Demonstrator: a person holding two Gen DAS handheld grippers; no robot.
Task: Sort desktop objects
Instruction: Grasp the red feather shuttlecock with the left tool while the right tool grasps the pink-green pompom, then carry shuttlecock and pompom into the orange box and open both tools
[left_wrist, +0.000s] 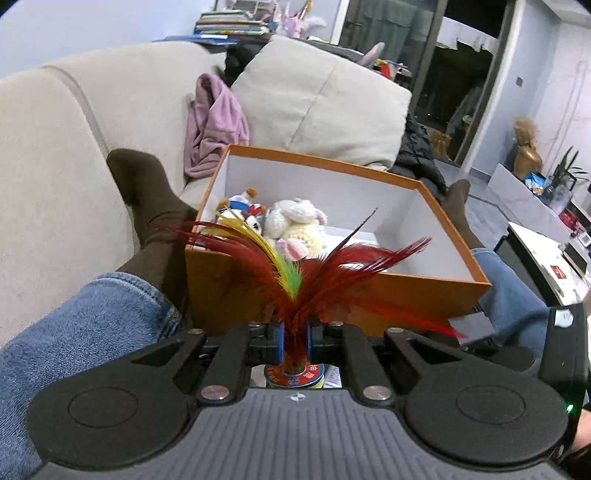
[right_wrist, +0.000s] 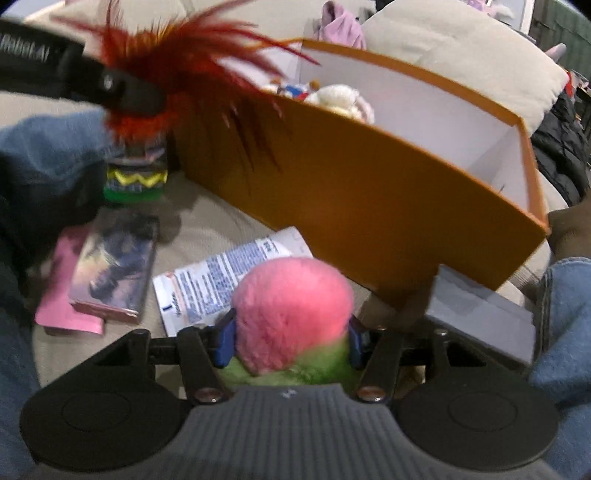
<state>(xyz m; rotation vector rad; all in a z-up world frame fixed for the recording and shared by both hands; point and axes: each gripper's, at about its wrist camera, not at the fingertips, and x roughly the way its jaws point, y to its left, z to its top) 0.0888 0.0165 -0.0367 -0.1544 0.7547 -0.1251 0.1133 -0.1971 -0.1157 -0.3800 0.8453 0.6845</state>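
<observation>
My left gripper (left_wrist: 295, 341) is shut on a feather shuttlecock (left_wrist: 314, 273) with red, yellow and green feathers, held by the feather stem just in front of the orange box (left_wrist: 369, 295). It also shows in the right wrist view (right_wrist: 177, 66), with its weighted base (right_wrist: 135, 177) hanging down. My right gripper (right_wrist: 291, 341) is shut on a pink and green plush ball (right_wrist: 291, 310), near the box's front wall (right_wrist: 369, 206). Inside the box lie a white plush toy (left_wrist: 295, 221) and a small doll (left_wrist: 242, 205).
On the sofa seat lie a white tube (right_wrist: 221, 273), a card pack (right_wrist: 114, 266) on a pink booklet (right_wrist: 62, 306), and a grey box (right_wrist: 484, 317). The person's legs in jeans (left_wrist: 92, 325) flank the box. Sofa cushions (left_wrist: 314, 99) stand behind.
</observation>
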